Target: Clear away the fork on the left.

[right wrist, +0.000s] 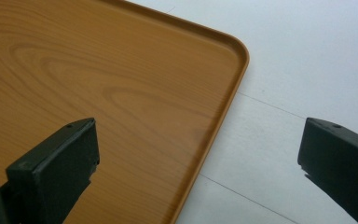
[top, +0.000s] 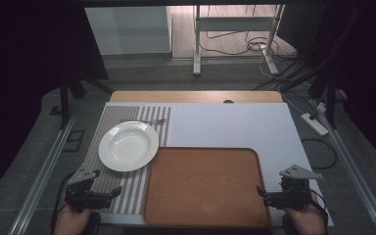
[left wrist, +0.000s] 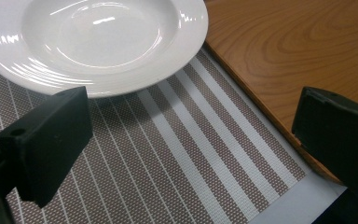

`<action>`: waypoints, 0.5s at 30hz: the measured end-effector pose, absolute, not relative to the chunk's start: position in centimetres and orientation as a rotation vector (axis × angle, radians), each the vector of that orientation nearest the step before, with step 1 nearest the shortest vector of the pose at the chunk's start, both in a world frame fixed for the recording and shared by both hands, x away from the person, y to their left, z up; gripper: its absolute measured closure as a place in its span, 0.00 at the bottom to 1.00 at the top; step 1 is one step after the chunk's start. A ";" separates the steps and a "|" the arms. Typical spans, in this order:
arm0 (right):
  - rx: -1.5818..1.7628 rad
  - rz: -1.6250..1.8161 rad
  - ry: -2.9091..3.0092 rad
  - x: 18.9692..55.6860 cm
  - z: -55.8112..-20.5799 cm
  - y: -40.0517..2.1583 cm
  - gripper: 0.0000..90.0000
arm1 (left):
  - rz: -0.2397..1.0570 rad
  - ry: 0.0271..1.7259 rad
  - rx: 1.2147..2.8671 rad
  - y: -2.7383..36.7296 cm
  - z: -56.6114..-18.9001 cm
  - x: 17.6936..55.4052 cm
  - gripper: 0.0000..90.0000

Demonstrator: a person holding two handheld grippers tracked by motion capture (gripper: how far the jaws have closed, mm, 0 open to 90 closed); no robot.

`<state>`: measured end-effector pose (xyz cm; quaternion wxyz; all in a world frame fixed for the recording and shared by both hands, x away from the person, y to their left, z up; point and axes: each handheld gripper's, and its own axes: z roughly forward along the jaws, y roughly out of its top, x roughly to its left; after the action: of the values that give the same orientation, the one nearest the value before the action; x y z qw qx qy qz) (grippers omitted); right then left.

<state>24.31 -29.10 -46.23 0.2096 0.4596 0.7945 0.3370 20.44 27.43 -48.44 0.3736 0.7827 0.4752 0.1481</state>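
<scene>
Resting low at the near corners — left tongs (top: pixel 115 191) by plate (top: pixel 128 145), right tongs (top: pixel 260 192) by tray (top: pixel 205 188) — both released.

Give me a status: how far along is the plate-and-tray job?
Looks barely begun. Done: nothing visible; the wooden tray is bare. The white plate sits on the striped placemat, a fork behind it. In hand: nothing. The left hand-held gripper is open over the placemat near the plate; the right hand-held gripper is open above the tray's right edge. Left: any grasp or move.
</scene>
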 end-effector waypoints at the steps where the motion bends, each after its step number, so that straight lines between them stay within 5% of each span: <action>1: 1.275 0.937 2.212 24.3 -46.3 -29.0 0.00 | 0.374 1.217 2.003 27.5 -48.5 20.5 0.00; 15: 1.262 0.926 2.225 24.3 -46.3 -29.0 0.00 | 0.277 1.159 1.966 27.9 -48.4 20.7 0.00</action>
<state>24.33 -28.97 -46.29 0.2089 0.4537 0.7999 0.3328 20.69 27.90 -48.38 0.4089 0.7805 0.4599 0.1101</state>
